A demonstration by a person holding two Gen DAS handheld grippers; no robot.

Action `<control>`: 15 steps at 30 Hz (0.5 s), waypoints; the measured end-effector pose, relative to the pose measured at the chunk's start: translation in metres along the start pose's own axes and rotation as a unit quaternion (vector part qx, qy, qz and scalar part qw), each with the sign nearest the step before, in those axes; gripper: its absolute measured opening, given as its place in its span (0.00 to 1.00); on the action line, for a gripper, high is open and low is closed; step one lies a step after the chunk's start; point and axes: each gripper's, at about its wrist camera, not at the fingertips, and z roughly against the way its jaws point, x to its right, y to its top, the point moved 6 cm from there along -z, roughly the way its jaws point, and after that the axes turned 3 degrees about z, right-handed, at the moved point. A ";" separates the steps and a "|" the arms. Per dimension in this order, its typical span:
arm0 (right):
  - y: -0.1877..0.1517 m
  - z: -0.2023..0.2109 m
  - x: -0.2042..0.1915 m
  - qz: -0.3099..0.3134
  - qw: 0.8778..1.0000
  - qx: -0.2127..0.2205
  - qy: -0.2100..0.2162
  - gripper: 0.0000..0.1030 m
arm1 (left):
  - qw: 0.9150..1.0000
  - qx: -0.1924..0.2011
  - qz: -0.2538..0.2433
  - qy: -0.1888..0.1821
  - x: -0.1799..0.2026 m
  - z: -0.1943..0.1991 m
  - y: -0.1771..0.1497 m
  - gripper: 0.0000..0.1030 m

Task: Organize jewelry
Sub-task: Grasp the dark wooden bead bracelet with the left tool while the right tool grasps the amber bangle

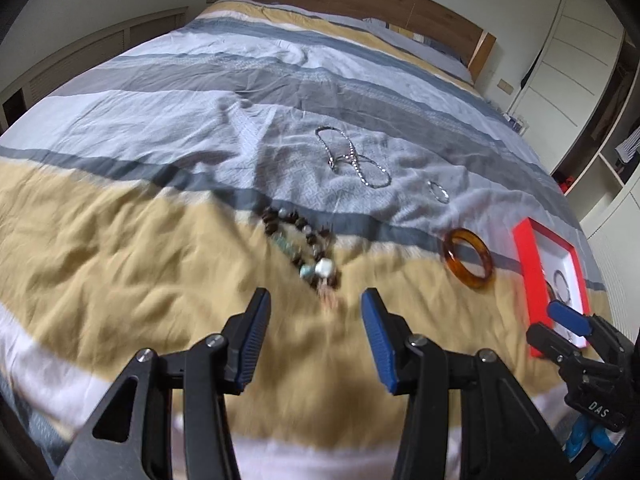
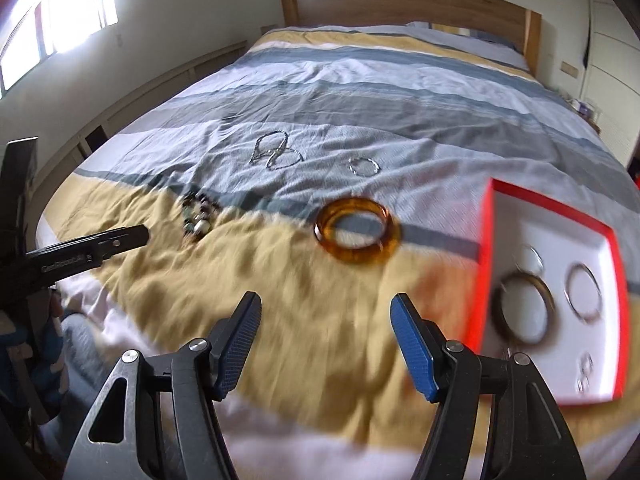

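Jewelry lies on a striped bedspread. A dark beaded bracelet (image 1: 308, 250) with a white bead lies just ahead of my open, empty left gripper (image 1: 316, 300); it also shows in the right wrist view (image 2: 198, 216). An amber bangle (image 2: 356, 236) lies ahead of my open, empty right gripper (image 2: 326, 304), and shows in the left view (image 1: 468, 258). A silver chain (image 1: 352, 158) and a thin silver ring (image 1: 438, 191) lie farther back. A red-rimmed white box (image 2: 486, 248) at the right holds a dark bangle (image 2: 524, 308) and a silver ring (image 2: 584, 292).
The bed has a wooden headboard (image 2: 408, 4) at the far end. White wardrobes (image 1: 576, 60) stand to the right, and a low wooden ledge (image 1: 80, 64) runs along the left. The left gripper's arm (image 2: 80, 252) shows at the left of the right view.
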 end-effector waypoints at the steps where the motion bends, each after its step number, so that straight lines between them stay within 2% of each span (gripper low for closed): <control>1: 0.006 -0.008 0.003 0.000 1.000 0.000 0.002 0.65 | 1.000 -0.004 0.000 0.006 0.000 -0.011 0.005 0.44; 5: 0.027 -0.038 0.008 0.007 1.000 -0.003 0.012 0.65 | 0.999 -0.022 0.004 0.037 -0.005 -0.053 0.017 0.44; 11: 0.044 -0.082 0.007 0.027 0.999 -0.015 0.028 0.65 | 0.999 -0.024 -0.001 0.049 -0.009 -0.080 0.017 0.44; 15: 0.047 -0.108 0.000 0.040 0.998 -0.031 0.040 0.51 | 0.999 -0.021 0.008 0.043 -0.013 -0.086 0.016 0.46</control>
